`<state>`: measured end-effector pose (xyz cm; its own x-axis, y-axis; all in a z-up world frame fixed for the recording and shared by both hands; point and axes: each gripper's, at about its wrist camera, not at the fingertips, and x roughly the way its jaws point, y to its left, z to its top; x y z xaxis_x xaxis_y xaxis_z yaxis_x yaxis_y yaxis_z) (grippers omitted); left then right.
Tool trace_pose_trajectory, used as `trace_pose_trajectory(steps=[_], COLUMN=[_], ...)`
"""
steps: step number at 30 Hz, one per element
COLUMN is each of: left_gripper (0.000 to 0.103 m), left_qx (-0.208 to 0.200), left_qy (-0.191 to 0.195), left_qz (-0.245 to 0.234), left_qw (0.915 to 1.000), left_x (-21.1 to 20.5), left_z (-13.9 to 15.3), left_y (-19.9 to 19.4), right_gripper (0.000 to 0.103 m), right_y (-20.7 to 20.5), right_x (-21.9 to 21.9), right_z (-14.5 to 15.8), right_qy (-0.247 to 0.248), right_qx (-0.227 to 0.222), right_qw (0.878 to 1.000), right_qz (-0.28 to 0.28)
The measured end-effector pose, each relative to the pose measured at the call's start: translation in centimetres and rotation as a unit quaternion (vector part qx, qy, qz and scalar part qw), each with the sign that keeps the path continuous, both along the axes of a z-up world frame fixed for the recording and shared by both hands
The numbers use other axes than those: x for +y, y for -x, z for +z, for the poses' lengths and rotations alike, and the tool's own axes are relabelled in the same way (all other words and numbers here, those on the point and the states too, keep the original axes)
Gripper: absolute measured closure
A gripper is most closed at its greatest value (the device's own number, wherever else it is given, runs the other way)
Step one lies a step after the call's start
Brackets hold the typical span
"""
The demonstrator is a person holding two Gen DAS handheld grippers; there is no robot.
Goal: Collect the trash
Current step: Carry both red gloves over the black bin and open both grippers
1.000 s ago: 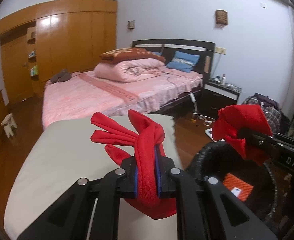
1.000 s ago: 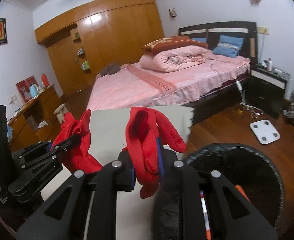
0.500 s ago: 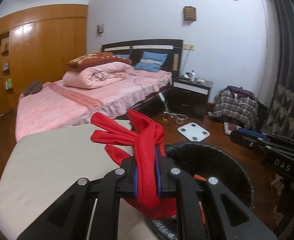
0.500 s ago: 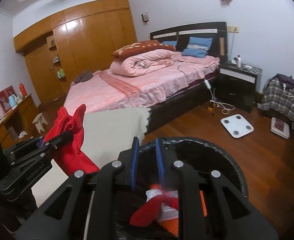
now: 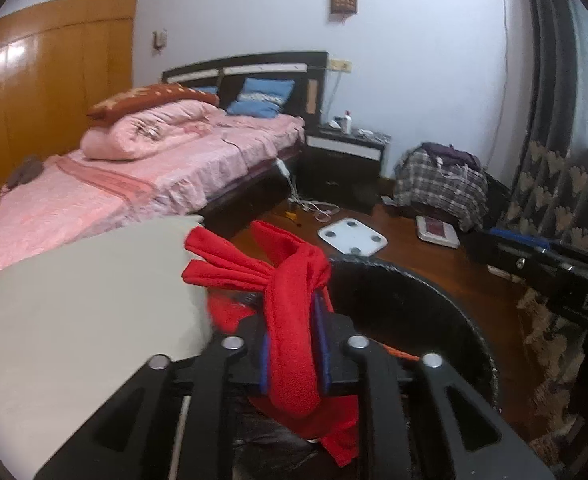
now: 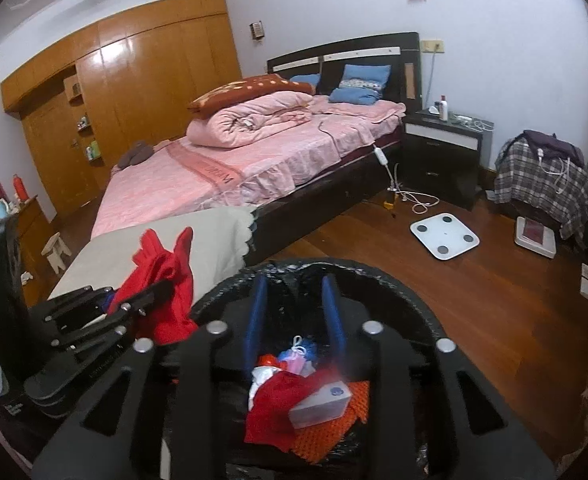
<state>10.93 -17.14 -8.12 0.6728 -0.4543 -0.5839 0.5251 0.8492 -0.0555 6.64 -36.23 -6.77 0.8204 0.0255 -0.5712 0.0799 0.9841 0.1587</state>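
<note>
Red cloth (image 5: 294, 320) sits between our opening left gripper (image 5: 294, 344) jaws, so we hold over the bin (image 5: 433, 300) while the empty right gripper (image 6: 294, 312) spreads.

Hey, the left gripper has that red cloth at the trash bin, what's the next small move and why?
Probably finish opening the left gripper and let the red cloth drop. Its jaws are opening with the cloth between them, right at the rim of the black trash bin. The right gripper, also opening, is empty above trash already inside.
</note>
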Motion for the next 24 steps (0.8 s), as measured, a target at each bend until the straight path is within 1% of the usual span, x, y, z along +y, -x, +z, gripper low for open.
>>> trace_pose_trajectory(steps=[1, 2, 3, 4, 5, 6, 7, 8, 9, 10, 11, 13, 15, 20, 24], left_gripper=[0.063, 0.046, 0.040, 0.040, 0.038, 0.033, 0.032, 0.031, 0.028, 0.026, 0.023, 0.021, 0.014, 0.009, 0.007], left_qx=[0.007, 0.011, 0.014, 0.015, 0.017, 0.020, 0.020, 0.019, 0.018, 0.017, 0.015, 0.010, 0.005, -0.001, -0.003], left_qy=[0.002, 0.002, 0.002, 0.001, -0.001, -0.004, -0.004, -0.004, -0.005, -0.008, -0.010, -0.010, -0.013, -0.020, -0.020], left_qz=[-0.009, -0.015, -0.022, -0.025, -0.028, -0.028, -0.027, -0.026, -0.024, -0.021, -0.018, -0.008, 0.005, 0.043, 0.072], left_qw=[0.9999, 0.9998, 0.9997, 0.9996, 0.9995, 0.9994, 0.9994, 0.9995, 0.9995, 0.9996, 0.9997, 0.9999, 0.9999, 0.9989, 0.9972], left_x=[-0.3, -0.5, -0.9, -1.1, -1.2, -1.3, -1.2, -1.1, -0.8, -0.7, -0.5, 0.5, 1.5, 4.4, 6.5], left_z=[-0.4, -0.7, -1.2, -1.5, -1.7, -2.0, -2.2, -2.2, -2.3, -2.2, -2.1, -1.6, -1.1, 0.2, 1.2], left_y=[-0.1, -0.2, -0.2, -0.1, 0.0, 0.0, 0.1, 0.2, 0.4, 0.5, 0.6, 0.7, 0.6, 1.1, 1.9], right_gripper=[0.057, 0.056, 0.052, 0.048, 0.046, 0.042, 0.033, 0.028, 0.021, 0.015, 0.012, 0.009, 0.006, 0.006, 0.006], right_y=[0.0, 0.1, 0.2, 0.3, 0.3, 0.4, 0.6, 0.7, 0.8, 1.0, 1.2, 1.4, 1.5, 1.7, 1.9], right_x=[-0.2, -0.5, -0.8, -1.0, -1.2, -1.4, -1.5, -1.6, -1.6, -1.6, -1.5, -1.3, -0.9, 0.6, 2.2], right_z=[0.0, -0.1, -0.2, -0.2, -0.2, -0.3, -0.2, -0.3, -0.2, -0.2, -0.3, -0.3, -0.3, 0.1, 0.7], right_qy=[0.001, 0.002, 0.003, 0.004, 0.005, 0.005, 0.007, 0.009, 0.011, 0.013, 0.015, 0.015, 0.010, 0.007, 0.004], right_qx=[-0.001, -0.001, 0.000, 0.000, -0.001, -0.001, -0.003, -0.004, -0.006, -0.008, -0.008, -0.005, -0.002, 0.001, 0.005], right_qw=[1.000, 1.000, 1.000, 1.000, 1.000, 1.000, 0.999, 0.999, 0.999, 0.999, 0.999, 0.999, 0.999, 1.000, 1.000], right_qz=[-0.005, -0.010, -0.014, -0.019, -0.023, -0.026, -0.032, -0.036, -0.039, -0.041, -0.042, -0.040, -0.035, -0.017, 0.001])
